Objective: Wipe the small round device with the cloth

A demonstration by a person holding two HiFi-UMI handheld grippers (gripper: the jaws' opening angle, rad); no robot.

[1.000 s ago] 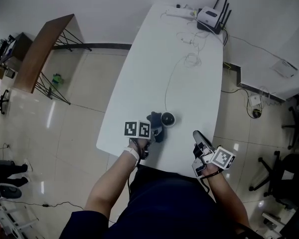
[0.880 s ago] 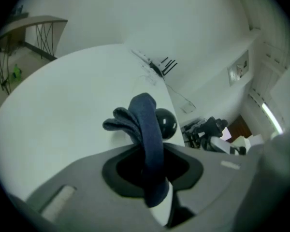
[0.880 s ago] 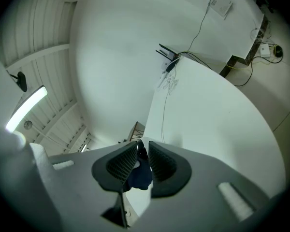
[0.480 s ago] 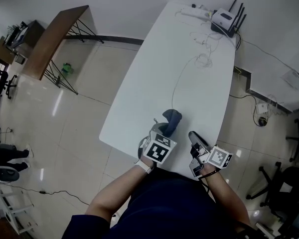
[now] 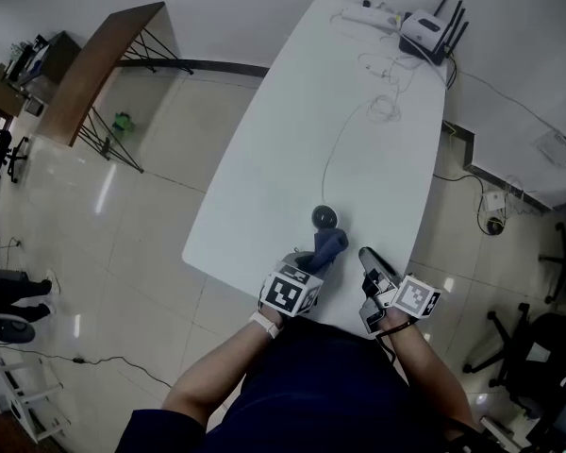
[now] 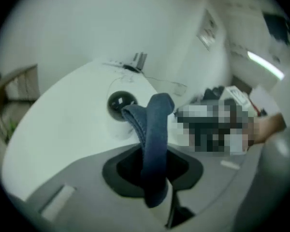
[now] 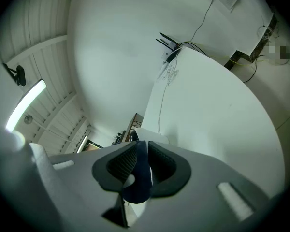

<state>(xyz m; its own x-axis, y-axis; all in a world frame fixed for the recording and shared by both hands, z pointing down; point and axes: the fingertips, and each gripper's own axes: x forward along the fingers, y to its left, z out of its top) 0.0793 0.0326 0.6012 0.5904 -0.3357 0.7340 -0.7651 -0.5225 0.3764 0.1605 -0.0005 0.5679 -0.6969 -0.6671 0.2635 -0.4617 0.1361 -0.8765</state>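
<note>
As jaws nearly meet, left gripper (image 5: 311,256) pinches cloth (image 6: 154,129) — near device (image 5: 325,218).

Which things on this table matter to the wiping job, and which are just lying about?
In the job: cloth, clamped in the left gripper; small round device.
Lying about: router; power strip; coiled cable.

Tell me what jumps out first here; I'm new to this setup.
A blue cloth is clamped in the left gripper, right beside the small round black device, at the near end of the white table. At the far end sits a router with antennas, amid loose cables.
</note>
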